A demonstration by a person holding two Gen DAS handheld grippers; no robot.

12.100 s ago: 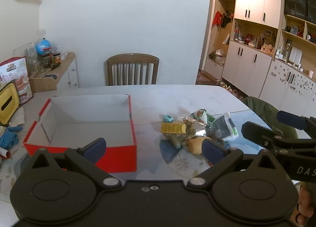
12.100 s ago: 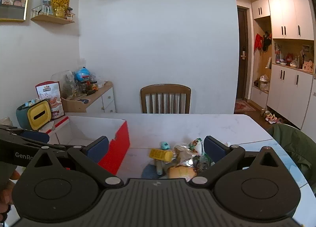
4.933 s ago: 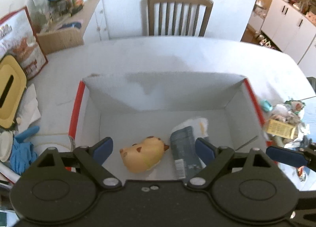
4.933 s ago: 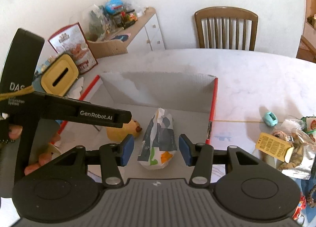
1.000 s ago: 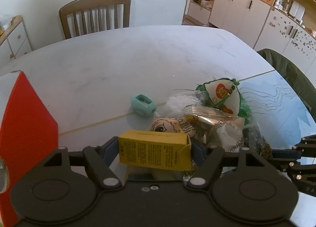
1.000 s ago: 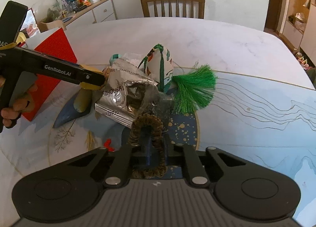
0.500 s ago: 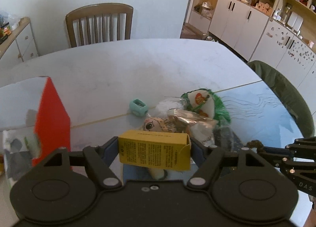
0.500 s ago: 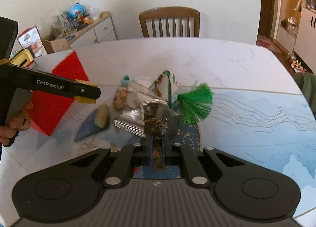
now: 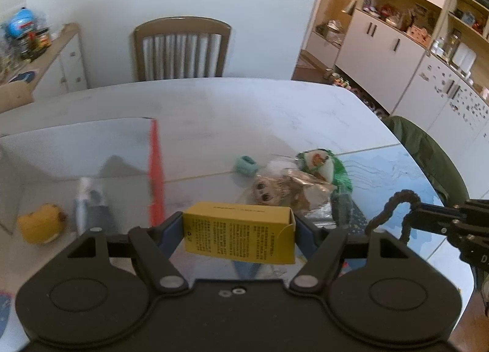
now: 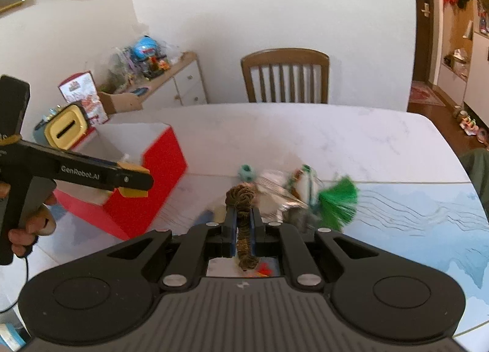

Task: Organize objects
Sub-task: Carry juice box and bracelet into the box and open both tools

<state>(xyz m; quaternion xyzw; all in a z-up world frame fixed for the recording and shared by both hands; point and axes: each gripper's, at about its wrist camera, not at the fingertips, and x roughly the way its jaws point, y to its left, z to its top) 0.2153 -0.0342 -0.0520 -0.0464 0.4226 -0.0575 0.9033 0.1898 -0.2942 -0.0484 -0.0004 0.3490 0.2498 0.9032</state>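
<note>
White marble tabletop [image 9: 214, 107], red box [image 10: 159, 187] as landmark. Left gripper [image 9: 240, 229] clamps yellow carton [image 9: 240, 231] just right of the box's wall, off the surface. Right gripper [image 10: 243, 223] pinches brown scrunchie [image 10: 241, 199], further right, above the leftover pile [image 9: 299, 177].

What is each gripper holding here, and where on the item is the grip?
Left gripper clamps the yellow carton across its two short ends. Right gripper pinches the brown scrunchie across one side of its loop.
</note>
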